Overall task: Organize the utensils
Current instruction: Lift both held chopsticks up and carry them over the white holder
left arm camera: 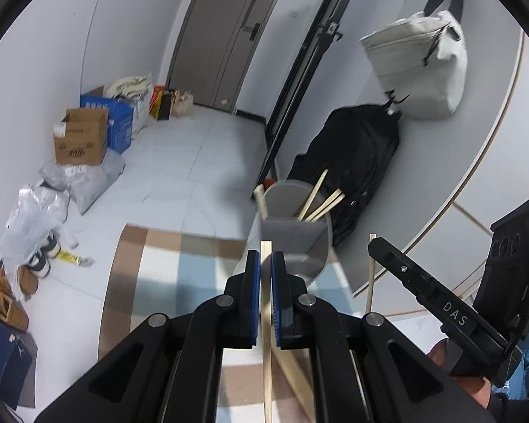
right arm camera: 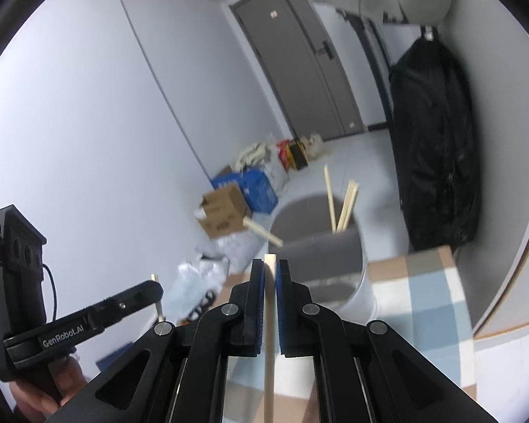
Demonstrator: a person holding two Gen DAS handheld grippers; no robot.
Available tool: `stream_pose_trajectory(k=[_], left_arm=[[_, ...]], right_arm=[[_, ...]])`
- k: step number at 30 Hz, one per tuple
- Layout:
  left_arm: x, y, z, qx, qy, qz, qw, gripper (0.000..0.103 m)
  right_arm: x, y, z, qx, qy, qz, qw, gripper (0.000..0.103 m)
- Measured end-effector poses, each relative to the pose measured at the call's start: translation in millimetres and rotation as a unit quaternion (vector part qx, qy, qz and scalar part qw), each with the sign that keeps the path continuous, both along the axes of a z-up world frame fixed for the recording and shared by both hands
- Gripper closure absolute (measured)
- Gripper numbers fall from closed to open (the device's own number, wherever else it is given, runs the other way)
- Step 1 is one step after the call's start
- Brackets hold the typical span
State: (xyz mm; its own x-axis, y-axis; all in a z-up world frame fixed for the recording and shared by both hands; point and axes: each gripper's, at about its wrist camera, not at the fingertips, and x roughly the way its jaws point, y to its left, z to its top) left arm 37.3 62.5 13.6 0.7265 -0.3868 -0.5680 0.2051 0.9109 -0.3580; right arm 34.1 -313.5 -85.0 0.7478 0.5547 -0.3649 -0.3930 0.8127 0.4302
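place: a home, its entrance hall
door: a grey front door (left arm camera: 229, 31) with a lever lock stands at the far end of the pale tiled floor (left arm camera: 180, 162)
shoes: brown shoes (left arm camera: 7, 299) and sneakers (left arm camera: 44, 255) lie on the floor by the wall
clutter: a cardboard box (left arm camera: 81, 137), a blue box (left arm camera: 121, 120) and plastic bags (left arm camera: 84, 179) line that wall
bags: a black backpack (left arm camera: 356, 155) and a pale canvas bag (left arm camera: 419, 63) hang by the curved white wall
counter: covered with a checked cloth (left arm camera: 180, 275)

right claw (right arm camera: 270, 271) clamps chopstick (right arm camera: 269, 335); grey holder (right arm camera: 321, 246) ahead holds chopsticks.
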Motion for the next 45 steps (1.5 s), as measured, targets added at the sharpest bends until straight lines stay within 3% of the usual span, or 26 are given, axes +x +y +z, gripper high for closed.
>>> stream_pose_trajectory(k=[12,21,32,45], left_arm=[[48.8,-18.0,70.4,0.009,-0.096,0.054,0.9938,0.101],[94.5,-24.9,71.7,0.013,-0.136,0.094,0.9861,0.101],[125.3,-38.2,50.0,0.028,-0.167,0.096,0.9808,0.101],[131.6,-45.4,28.7,0.032,-0.193,0.084,0.9772,0.101]], right_arm=[[36.9,-31.3,70.0,0.035,-0.073,-0.043,0.996,0.097],[96.7,-36.7,100.4,0.046,-0.107,-0.091,0.989,0.097],[156.3,-24.4,87.3,0.061,-0.131,-0.11,0.983,0.097],[152.3,6.5,54.0,0.032,-0.169,-0.135,0.976,0.098]])
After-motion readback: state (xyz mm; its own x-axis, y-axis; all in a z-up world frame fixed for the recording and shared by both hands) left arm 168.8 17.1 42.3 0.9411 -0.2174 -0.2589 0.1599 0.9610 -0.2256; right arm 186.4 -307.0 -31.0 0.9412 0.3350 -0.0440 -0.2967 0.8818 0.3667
